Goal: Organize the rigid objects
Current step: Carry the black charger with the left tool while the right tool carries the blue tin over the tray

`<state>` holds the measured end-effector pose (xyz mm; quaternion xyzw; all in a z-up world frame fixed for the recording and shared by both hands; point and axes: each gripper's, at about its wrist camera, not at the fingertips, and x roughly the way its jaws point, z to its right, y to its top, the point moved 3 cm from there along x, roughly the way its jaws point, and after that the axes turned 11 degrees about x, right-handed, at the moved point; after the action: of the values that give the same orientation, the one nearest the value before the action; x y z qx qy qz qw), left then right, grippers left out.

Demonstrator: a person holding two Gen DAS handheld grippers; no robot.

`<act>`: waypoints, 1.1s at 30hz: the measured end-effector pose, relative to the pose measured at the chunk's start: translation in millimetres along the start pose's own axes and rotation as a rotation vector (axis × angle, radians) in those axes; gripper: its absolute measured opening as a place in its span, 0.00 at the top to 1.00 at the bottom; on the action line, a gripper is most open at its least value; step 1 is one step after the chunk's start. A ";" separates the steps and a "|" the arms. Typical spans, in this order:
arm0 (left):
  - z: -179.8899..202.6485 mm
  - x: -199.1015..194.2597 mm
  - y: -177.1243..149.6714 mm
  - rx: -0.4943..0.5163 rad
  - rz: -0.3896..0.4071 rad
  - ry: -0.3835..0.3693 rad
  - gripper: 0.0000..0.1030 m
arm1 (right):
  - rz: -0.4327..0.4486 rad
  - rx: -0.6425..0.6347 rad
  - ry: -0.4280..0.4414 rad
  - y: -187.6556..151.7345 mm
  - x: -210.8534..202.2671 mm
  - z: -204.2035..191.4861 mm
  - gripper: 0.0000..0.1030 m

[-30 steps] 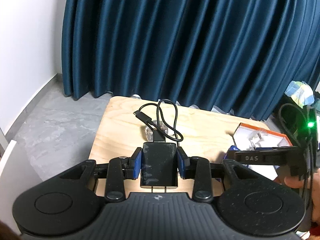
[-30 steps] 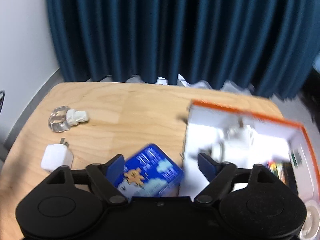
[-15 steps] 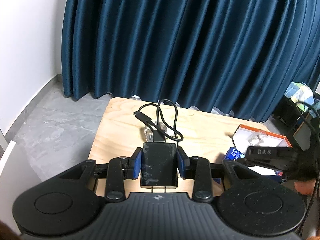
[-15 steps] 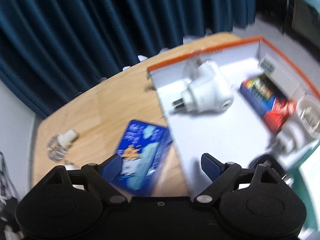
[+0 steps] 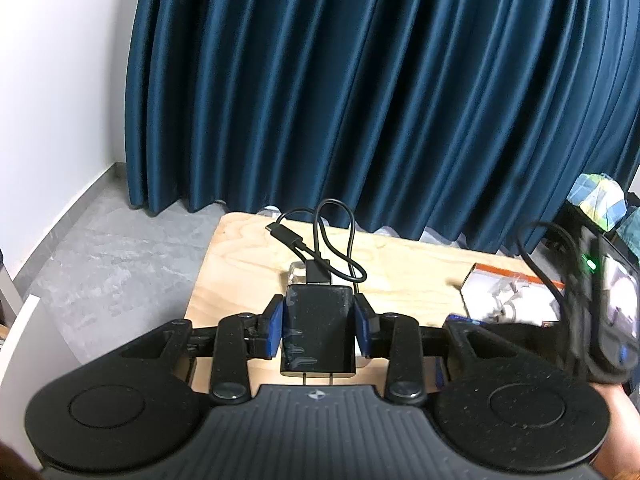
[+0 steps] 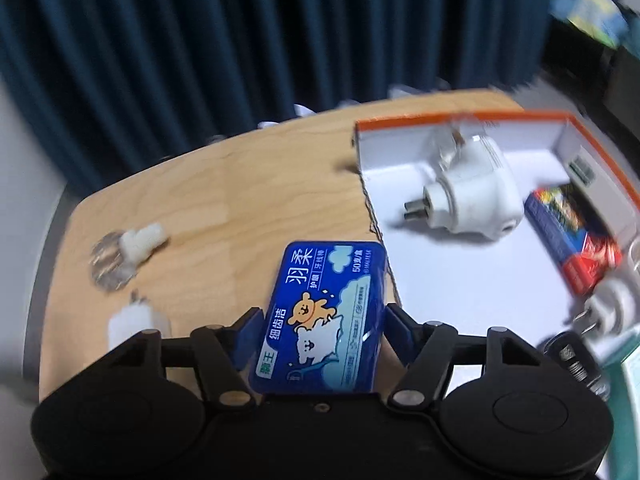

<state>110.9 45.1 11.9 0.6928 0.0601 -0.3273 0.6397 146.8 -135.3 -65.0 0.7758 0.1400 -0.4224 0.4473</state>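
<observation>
My left gripper (image 5: 319, 329) is shut on a black charger (image 5: 318, 334) with a looped black cable (image 5: 320, 240), held above the wooden table (image 5: 248, 272). My right gripper (image 6: 324, 324) has its blue pads against both sides of a blue floss box (image 6: 324, 316) with a bear picture, beside the orange-rimmed white box (image 6: 460, 280). That white box also shows at the right of the left wrist view (image 5: 508, 292). Inside it lie a white plug adapter (image 6: 468, 196) and a blue-red pack (image 6: 572, 240).
A clear knob with a white stem (image 6: 120, 256) and a small white charger (image 6: 132, 320) lie on the table's left part. A dark blue curtain (image 5: 360, 100) hangs behind the table. The right hand-held unit (image 5: 600, 312) is at the right of the left wrist view.
My right gripper swung over the white box, then back, and has shut on the blue floss box. My left gripper holds still with the black charger.
</observation>
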 end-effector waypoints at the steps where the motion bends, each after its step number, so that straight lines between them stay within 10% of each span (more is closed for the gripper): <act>1: 2.6 -1.8 0.2 0.003 0.005 -0.005 0.65 | 0.028 -0.037 0.006 -1.6 -10.4 3.6 0.24; 16: 128.5 -63.2 13.8 0.080 0.078 -0.118 0.65 | 0.291 -0.179 0.090 -0.8 -187.8 119.8 0.24; 33: 226.2 -71.1 -7.5 0.171 0.051 -0.156 0.65 | 0.329 -0.062 0.184 -8.6 -232.4 239.6 0.24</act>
<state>-33.4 -139.2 50.7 0.7186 -0.0357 -0.3677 0.5892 -125.7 -287.7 53.3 0.8094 0.0646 -0.2661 0.5195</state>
